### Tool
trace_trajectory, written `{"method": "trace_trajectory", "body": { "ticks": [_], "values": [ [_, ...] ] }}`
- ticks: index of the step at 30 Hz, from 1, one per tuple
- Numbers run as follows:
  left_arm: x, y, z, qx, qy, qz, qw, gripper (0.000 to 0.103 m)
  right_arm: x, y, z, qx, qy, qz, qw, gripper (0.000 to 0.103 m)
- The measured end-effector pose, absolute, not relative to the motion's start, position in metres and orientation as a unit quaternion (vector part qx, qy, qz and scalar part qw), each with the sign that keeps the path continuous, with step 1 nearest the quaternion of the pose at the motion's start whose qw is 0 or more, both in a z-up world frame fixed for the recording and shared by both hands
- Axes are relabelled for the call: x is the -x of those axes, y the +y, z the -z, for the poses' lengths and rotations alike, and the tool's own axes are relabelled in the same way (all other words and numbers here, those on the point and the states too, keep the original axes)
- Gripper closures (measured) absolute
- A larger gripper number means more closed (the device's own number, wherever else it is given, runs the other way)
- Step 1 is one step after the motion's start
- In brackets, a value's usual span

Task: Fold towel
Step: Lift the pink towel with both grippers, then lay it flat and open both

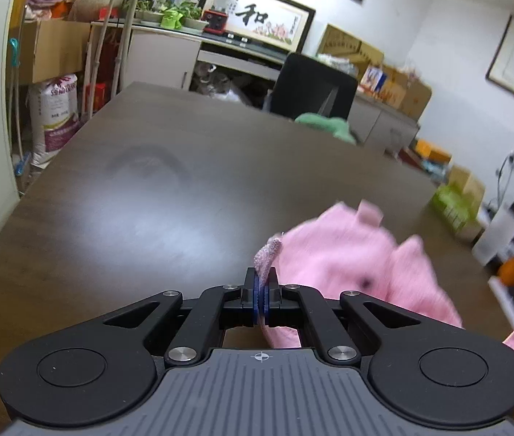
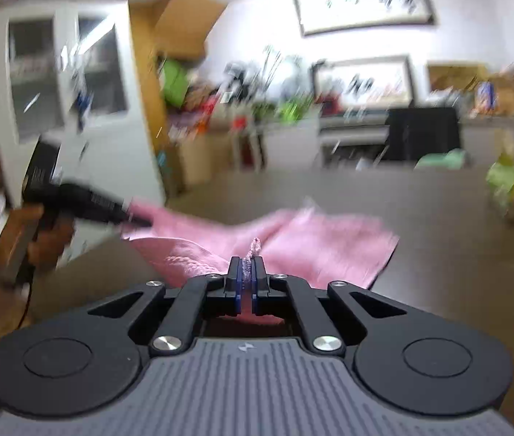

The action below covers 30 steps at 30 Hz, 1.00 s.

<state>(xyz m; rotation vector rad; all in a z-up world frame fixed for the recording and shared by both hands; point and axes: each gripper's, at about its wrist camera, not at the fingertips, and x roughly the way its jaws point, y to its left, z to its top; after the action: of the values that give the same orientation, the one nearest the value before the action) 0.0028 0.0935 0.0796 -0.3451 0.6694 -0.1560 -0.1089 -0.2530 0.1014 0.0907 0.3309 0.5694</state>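
Observation:
A pink towel [image 1: 351, 261] hangs bunched over the dark brown table [image 1: 169, 181]. My left gripper [image 1: 263, 283] is shut on one edge of it, with a pale woven trim sticking up between the pads. In the right wrist view the towel [image 2: 315, 239] spreads over the table [image 2: 438, 218], blurred by motion. My right gripper [image 2: 246, 276] is shut on another edge of it. The left gripper [image 2: 86, 200] shows there at the left, held in a hand, with towel at its tip.
A green cloth [image 1: 326, 125] lies at the table's far edge beside a black chair back [image 1: 315, 85]. A desk with plants [image 1: 169, 14], boxes and a sack [image 1: 57, 116] stand beyond. A white cabinet [image 2: 68, 83] stands at the left.

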Motion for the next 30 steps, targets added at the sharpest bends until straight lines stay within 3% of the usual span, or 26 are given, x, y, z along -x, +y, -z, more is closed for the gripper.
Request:
{"method": "trace_trajectory", "body": {
  "ticks": [6, 10, 16, 23, 30],
  "values": [
    [-0.095, 0.073, -0.120, 0.220, 0.317, 0.050, 0.921, 0.101, 0.007, -0.266, -0.166, -0.035, 0.120, -0.205, 0.971, 0.098],
    [-0.149, 0.068, -0.176, 0.226, 0.273, 0.028, 0.935, 0.101, -0.066, -0.268, -0.219, -0.022, 0.084, -0.174, 0.981, 0.098],
    [-0.156, 0.062, -0.230, 0.205, 0.199, 0.024, 0.958, 0.101, -0.115, -0.274, -0.261, -0.014, 0.040, -0.170, 0.984, 0.098],
    [-0.096, 0.056, -0.191, 0.178, 0.211, 0.045, 0.960, 0.100, -0.084, -0.289, -0.224, -0.036, 0.073, -0.215, 0.973, 0.098],
    [0.002, 0.051, -0.101, 0.142, 0.292, 0.060, 0.944, 0.100, -0.012, -0.281, -0.099, -0.018, 0.221, -0.236, 0.946, 0.097]
  ]
}}
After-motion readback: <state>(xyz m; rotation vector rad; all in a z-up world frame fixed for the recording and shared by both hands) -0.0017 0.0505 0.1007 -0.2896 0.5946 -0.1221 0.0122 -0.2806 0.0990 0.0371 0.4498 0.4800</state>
